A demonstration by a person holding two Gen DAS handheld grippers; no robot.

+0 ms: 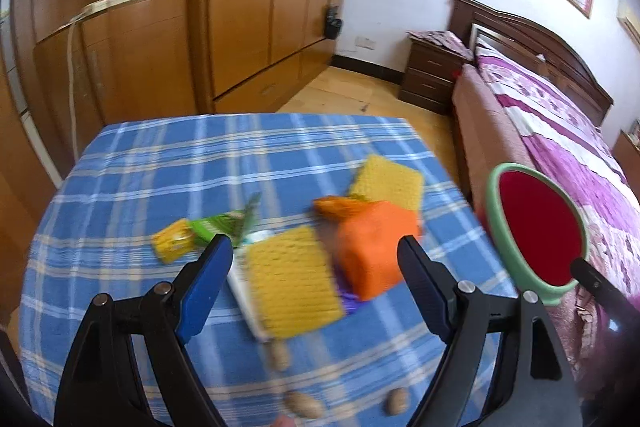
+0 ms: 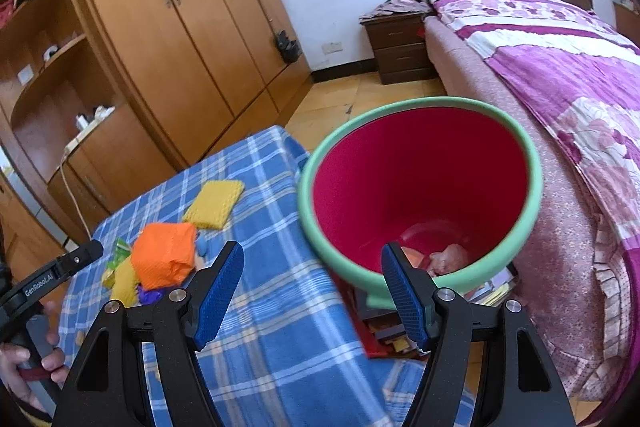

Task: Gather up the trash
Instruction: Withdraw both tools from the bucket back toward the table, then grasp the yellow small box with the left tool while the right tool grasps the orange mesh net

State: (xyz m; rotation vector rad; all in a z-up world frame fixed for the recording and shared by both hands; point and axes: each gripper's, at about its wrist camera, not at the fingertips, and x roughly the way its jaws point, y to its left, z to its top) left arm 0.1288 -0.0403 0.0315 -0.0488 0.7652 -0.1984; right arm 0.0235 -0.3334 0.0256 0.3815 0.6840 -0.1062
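Note:
Trash lies in a cluster on the blue plaid table [image 1: 160, 163]: a crumpled orange bag [image 1: 376, 251], two yellow mesh pieces [image 1: 294, 287] [image 1: 386, 183], a green wrapper [image 1: 218, 225] and a small yellow packet [image 1: 172, 239]. My left gripper [image 1: 316, 245] hovers over the cluster, open wide, its pads touching nothing. A red bin with a green rim [image 2: 420, 179] stands off the table's right edge, with scraps [image 2: 444, 255] at its bottom. My right gripper [image 2: 313, 251] is open and empty over the bin's near rim. The orange bag [image 2: 166, 255] lies to its left.
Several peanuts [image 1: 304, 405] lie near the table's front edge. A bed [image 2: 560, 67] runs along the right, close behind the bin. A nightstand [image 2: 400, 47] and wardrobe [image 2: 180, 27] stand beyond. Stacked books [image 2: 384, 327] lie on the floor under the bin. A hand [image 2: 36, 359] holds the left gripper's handle.

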